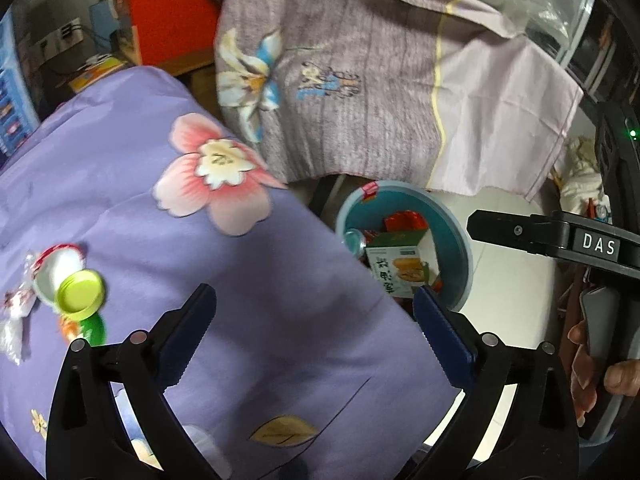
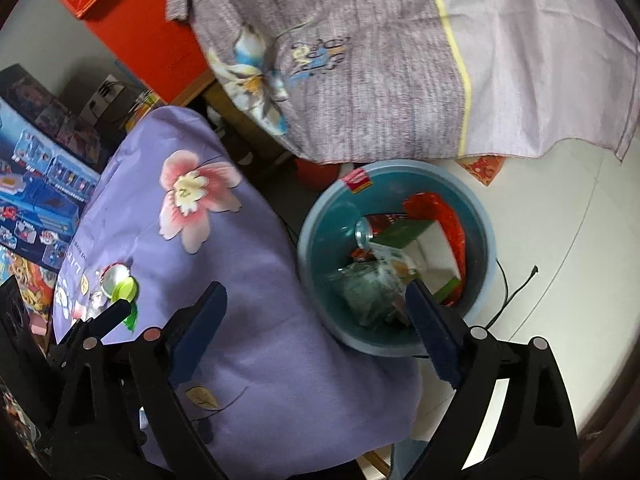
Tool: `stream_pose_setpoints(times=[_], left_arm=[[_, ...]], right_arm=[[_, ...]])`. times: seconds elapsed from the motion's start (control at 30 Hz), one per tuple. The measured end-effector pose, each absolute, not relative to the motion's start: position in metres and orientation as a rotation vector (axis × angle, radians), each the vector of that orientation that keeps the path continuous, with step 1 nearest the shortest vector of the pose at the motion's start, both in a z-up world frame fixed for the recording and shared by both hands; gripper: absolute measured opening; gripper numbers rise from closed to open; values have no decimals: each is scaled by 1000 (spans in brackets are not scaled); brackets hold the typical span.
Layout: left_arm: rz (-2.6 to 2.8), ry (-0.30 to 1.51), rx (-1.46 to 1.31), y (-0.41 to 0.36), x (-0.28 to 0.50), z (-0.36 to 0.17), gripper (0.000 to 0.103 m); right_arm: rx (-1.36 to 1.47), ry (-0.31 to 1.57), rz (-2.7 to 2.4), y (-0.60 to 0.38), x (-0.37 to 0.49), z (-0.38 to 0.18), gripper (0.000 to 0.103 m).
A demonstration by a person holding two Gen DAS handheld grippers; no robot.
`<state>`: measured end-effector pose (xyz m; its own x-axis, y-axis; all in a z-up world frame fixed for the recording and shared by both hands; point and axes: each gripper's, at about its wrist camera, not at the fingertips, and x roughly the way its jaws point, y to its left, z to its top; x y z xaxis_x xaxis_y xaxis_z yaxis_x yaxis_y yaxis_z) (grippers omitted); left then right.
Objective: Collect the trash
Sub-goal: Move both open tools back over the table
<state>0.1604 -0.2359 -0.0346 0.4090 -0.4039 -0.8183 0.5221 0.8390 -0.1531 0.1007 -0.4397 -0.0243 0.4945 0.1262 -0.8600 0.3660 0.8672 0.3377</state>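
Right now both tools are empty. Right gripper (image 2: 316, 336) has its blue pads spread wide with nothing between them, hanging at the edge of the round teal plastic bin (image 2: 486, 240). Left gripper (image 1: 314, 332) is likewise wide apart and holds nothing, over the purple floral bedsheet (image 1: 248, 320).

Bin sits on the floor just beside the bed edge. Inside: a green-and-white carton (image 2: 420, 240), a red wrapper (image 2: 440, 208), a drinks can (image 2: 366, 232) and a crumpled clear bag (image 2: 364, 292).

Remaining trash, by my read: a yellow-green plastic lid (image 1: 80, 290) lying against a white foil-lined cup seal (image 1: 56, 264), with a green bottle-like item (image 1: 94, 330) just below and clear wrappers (image 1: 16, 316) beside them. All on the sheet, well apart from the bin.

Next step, likely: left tool fetches that cluster.
- Take the lid by its rim; it's flat, so come down steeply.
- Sheet is soft; pads may pinch fabric along with the trash.
- Wrappers are thin and slippery; close fully before lifting.

Room: pale tiled floor (image 2: 560, 220), a grey-lilac flowered cloth (image 2: 360, 80) draped over furniture behind the bin, a red cabinet (image 2: 160, 32), toy boxes (image 2: 36, 184) at left, a black cable (image 2: 516, 288) on the floor by the bin.
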Motion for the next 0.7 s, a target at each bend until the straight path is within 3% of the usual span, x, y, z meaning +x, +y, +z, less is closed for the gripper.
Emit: stream_pose_setpoints(times=[0.7], left_arm=[[-270, 956, -39, -7, 161, -36, 99]], right_arm=[[317, 1162, 93, -243, 164, -20, 87]])
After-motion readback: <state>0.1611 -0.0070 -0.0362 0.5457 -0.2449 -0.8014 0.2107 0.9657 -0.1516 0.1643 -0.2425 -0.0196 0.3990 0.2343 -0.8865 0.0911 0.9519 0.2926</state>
